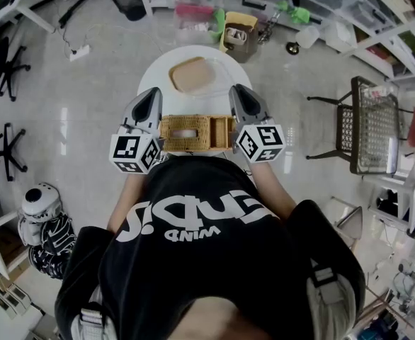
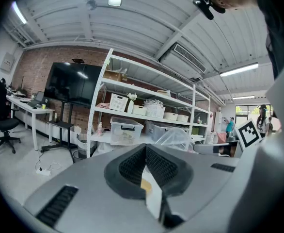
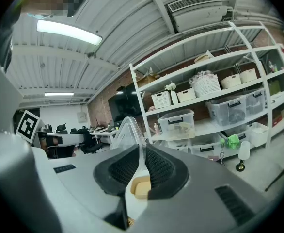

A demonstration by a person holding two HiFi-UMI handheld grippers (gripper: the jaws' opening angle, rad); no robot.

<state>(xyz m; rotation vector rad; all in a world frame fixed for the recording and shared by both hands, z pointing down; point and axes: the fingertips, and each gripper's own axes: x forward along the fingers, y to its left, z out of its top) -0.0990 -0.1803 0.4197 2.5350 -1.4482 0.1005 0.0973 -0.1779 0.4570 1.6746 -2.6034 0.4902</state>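
Note:
In the head view a woven wicker box (image 1: 193, 133) lies on the near side of a round white table (image 1: 156, 71), with a tan tray (image 1: 191, 74) farther back. My left gripper (image 1: 149, 98) is beside the box's left end and my right gripper (image 1: 239, 94) beside its right end, both pointing away from me. In the left gripper view, the left gripper (image 2: 146, 147) has its black pads together with nothing between them. The right gripper (image 3: 143, 149) is likewise shut and empty. Below its pads I see the tan tray (image 3: 141, 187). Something of clear plastic (image 3: 126, 129) rises just beyond the jaws.
White shelving (image 3: 214, 91) with plastic bins and baskets runs behind the table. A metal mesh chair (image 1: 367, 126) stands on the right. Office chairs (image 1: 6, 66) and a power strip (image 1: 78, 52) are on the floor at left, and a white helmet-like object (image 1: 39, 202) is at lower left.

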